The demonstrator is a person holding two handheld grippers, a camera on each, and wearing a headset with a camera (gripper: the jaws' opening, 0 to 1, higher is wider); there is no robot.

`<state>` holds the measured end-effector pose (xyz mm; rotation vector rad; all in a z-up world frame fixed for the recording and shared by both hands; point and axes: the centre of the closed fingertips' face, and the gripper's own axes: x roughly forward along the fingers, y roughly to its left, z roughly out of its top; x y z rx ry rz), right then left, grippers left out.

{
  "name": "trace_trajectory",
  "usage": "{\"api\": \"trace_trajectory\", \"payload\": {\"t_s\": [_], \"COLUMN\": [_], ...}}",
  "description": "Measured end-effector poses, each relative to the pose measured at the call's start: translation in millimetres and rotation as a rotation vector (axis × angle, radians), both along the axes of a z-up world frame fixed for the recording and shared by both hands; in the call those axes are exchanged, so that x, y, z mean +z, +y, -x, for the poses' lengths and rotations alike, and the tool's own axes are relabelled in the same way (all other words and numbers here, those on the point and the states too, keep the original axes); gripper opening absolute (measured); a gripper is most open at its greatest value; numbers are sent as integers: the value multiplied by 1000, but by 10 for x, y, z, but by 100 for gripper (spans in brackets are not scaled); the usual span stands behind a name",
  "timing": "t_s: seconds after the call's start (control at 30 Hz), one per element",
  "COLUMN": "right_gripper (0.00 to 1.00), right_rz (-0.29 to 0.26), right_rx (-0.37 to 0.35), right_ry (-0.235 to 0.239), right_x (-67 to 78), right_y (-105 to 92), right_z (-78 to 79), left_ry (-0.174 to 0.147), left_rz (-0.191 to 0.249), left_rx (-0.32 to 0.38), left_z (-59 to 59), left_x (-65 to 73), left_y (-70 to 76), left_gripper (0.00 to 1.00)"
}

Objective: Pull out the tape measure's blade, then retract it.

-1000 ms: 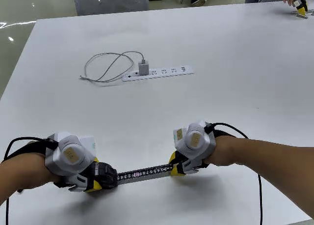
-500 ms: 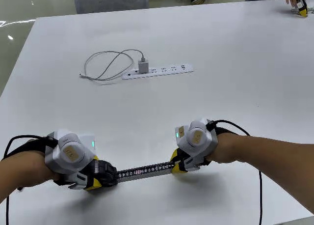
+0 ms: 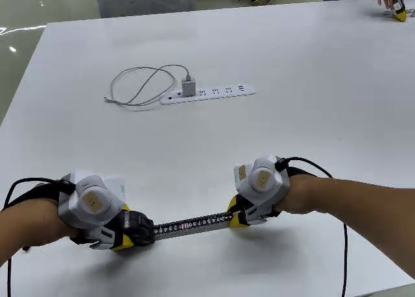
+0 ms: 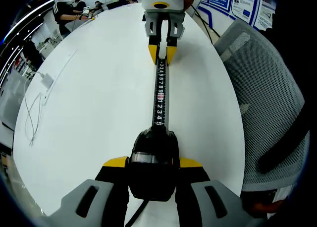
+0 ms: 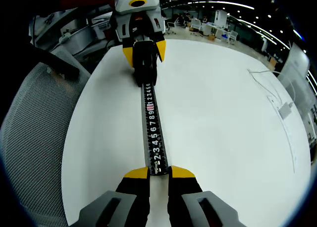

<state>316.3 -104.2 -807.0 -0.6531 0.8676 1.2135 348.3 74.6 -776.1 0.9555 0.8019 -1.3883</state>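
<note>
Gripping the black tape measure case [image 4: 154, 160] at the head view's lower left, your left tongs [image 3: 128, 233] are clamped on it; your right tongs [image 5: 158, 173] pinch the tip of the blade [image 5: 151, 123], its hook hidden. It spans between them over the white tabletop [image 3: 292, 115]; a power strip [image 3: 207, 94] sits upper centre.

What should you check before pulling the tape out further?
1. Left gripper fingers shut on the tape measure case: ok.
2. Right gripper fingers shut on the blade at its tip: ok.
3. Blade runs straight between the grippers, no kink: ok.
4. Power strip and cable lie well away from the blade: ok.
5. How much blade is left inside the case: cannot tell.
</note>
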Motion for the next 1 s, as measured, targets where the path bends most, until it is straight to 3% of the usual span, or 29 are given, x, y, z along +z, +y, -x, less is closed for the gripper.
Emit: {"api": "trace_trajectory", "payload": {"t_s": [1.0], "right_gripper": [9], "right_rz": [5], "right_rx": [-2], "right_ry": [3], "right_x": [3], "right_y": [-127], "right_z": [23], "left_ry": [-1], "left_rz": [0], "left_rx": [2], "left_z": [9], "left_x": [-6], "left_y": [-4], "left_gripper": [31]}}
